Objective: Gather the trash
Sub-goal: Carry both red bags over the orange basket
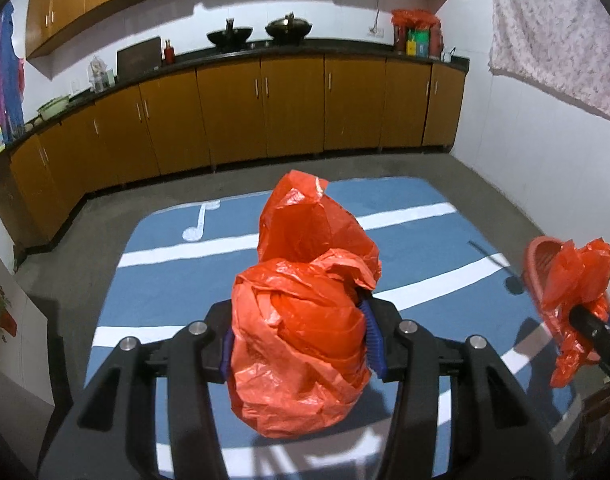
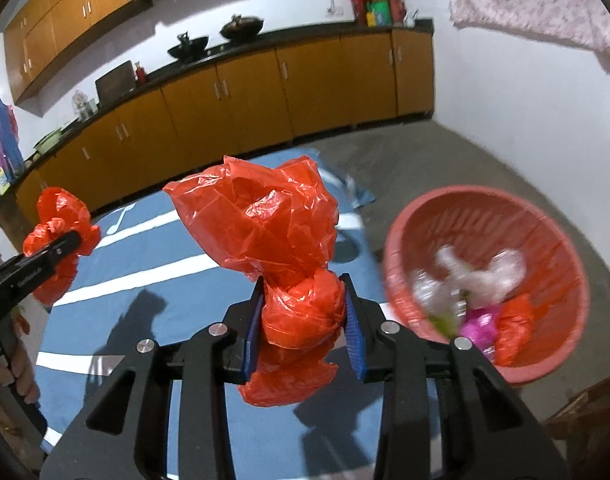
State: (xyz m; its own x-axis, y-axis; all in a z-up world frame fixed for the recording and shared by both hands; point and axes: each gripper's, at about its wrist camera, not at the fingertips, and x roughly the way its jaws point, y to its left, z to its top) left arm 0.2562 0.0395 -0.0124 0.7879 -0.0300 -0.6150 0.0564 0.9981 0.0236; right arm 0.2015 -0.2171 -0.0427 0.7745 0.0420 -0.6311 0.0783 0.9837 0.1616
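Already the pink basket point(image 2: 545, 216), on the floor beside the cloth, holds some trash: clear wrappers, a purple scrap and an orange piece. Two more pieces are in the air. The left gripper point(image 1: 301, 344) pinches a crumpled orange bag point(image 1: 301, 320), and the right gripper point(image 2: 303, 316) pinches another orange bag point(image 2: 265, 216); both seem bound for the basket. Below lies a blue cloth point(image 1: 177, 276) with white stripes, now bare of trash, in a kitchen with brown cabinets point(image 1: 289, 108).
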